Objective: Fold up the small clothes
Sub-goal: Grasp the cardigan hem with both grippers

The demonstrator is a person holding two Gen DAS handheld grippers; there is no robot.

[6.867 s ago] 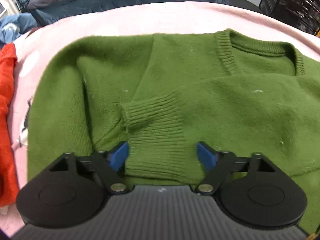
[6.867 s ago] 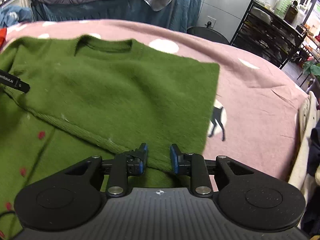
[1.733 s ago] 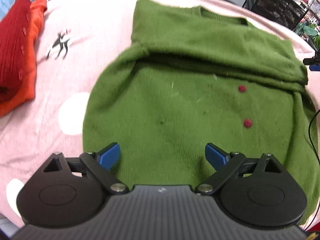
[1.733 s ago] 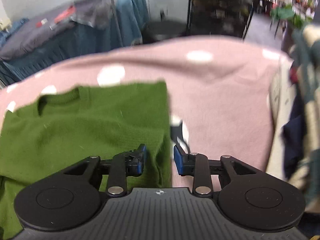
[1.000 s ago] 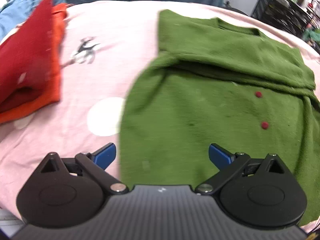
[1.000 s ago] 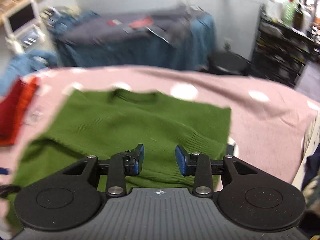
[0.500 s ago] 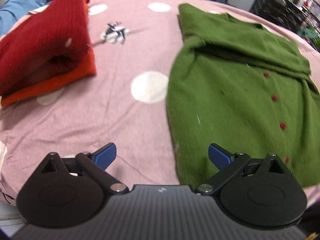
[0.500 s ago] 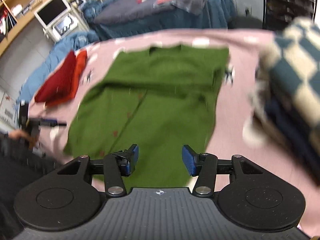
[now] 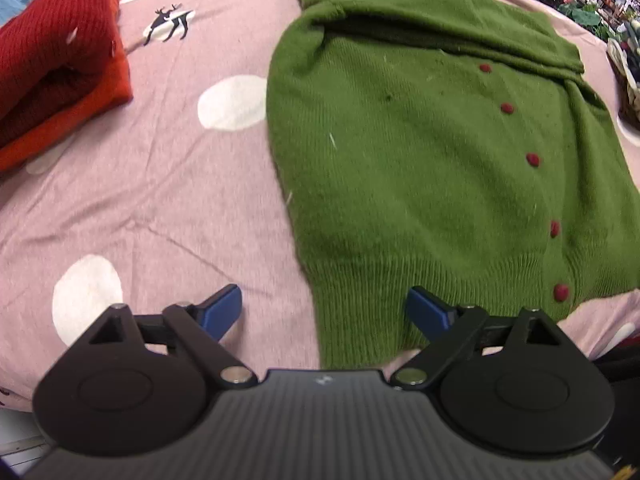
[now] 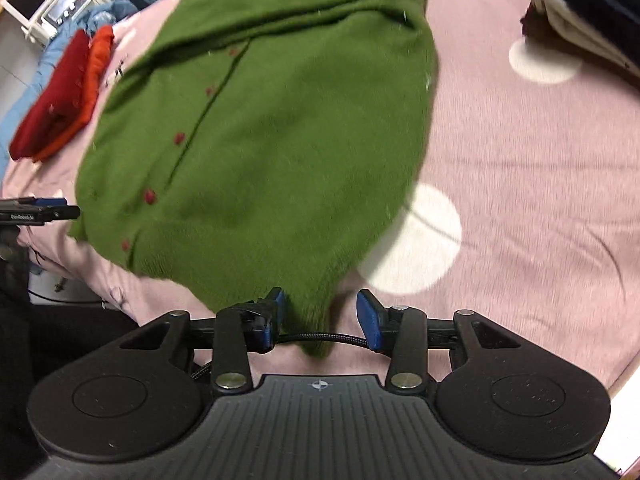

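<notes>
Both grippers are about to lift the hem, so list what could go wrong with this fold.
1. The right gripper straddles only the narrow corner of the green cardigan; it may slip or stretch.
2. The left gripper, jaws open, half over the pink sheet, could pinch sheet with the hem.
3. The folded sleeves may shift when lifted.

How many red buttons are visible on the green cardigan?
5, in a line down the green knitted cardigan. The folded top may hide more.
</notes>
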